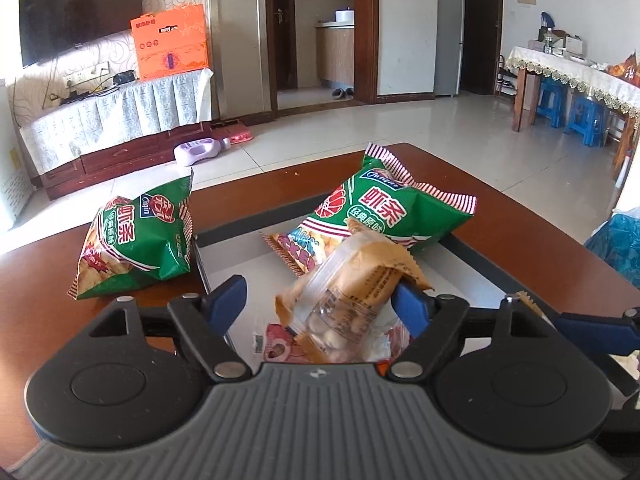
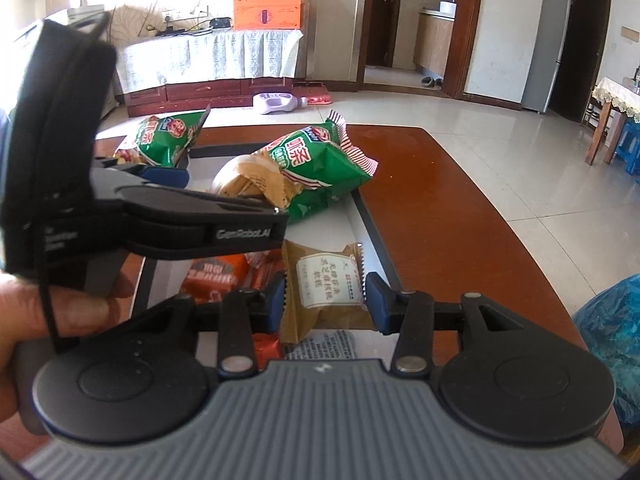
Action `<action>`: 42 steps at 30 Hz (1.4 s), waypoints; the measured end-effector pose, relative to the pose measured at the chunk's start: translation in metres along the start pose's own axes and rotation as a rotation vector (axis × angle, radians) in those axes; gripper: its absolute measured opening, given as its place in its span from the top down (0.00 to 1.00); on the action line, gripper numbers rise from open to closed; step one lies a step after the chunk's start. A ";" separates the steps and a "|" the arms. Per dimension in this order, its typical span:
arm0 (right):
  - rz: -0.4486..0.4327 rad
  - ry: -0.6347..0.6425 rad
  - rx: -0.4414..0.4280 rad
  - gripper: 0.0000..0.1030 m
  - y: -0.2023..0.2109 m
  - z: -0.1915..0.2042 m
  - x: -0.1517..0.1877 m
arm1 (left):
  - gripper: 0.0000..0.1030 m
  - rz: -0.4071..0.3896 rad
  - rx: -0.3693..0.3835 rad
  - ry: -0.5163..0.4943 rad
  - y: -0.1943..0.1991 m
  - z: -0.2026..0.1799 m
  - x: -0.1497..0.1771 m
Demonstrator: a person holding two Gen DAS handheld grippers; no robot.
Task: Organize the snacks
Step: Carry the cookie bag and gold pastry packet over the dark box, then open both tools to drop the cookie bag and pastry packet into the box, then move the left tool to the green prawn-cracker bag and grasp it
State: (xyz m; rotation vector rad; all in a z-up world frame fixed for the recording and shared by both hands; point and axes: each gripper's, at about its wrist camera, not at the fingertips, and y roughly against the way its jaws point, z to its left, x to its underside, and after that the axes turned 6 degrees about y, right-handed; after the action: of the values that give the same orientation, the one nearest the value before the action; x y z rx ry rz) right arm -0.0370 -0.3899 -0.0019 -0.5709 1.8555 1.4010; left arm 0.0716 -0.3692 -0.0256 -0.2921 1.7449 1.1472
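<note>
The right gripper (image 2: 325,298) clamps a tan foil snack packet with a white label (image 2: 326,294) over the grey-rimmed white tray (image 2: 370,236), beside the left gripper (image 2: 208,200), near a green crinkled shrimp-stick bag (image 2: 320,168).

- Your left wrist cam sits right behind its fingers, angled down, close over the tray (image 1: 472,258).
- Right wrist cam's the same, just beside it.
- Both share the green snack bags (image 1: 394,210) (image 2: 320,164) and TV stand (image 1: 116,120) (image 2: 208,60).
</note>
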 end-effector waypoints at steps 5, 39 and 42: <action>-0.013 0.008 -0.001 0.53 0.004 0.004 -0.001 | 0.15 -0.004 -0.001 0.004 0.007 0.004 0.002; -0.179 0.079 -0.040 0.42 0.035 0.043 -0.006 | 0.11 -0.067 -0.106 0.109 0.059 0.101 -0.005; -0.182 0.097 -0.060 0.42 0.035 0.049 -0.007 | 0.10 -0.078 -0.145 0.100 0.051 0.114 -0.009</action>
State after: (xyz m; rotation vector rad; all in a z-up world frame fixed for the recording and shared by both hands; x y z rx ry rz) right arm -0.0438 -0.3331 0.0183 -0.8299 1.7910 1.3317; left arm 0.1115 -0.2542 0.0032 -0.5091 1.7236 1.2219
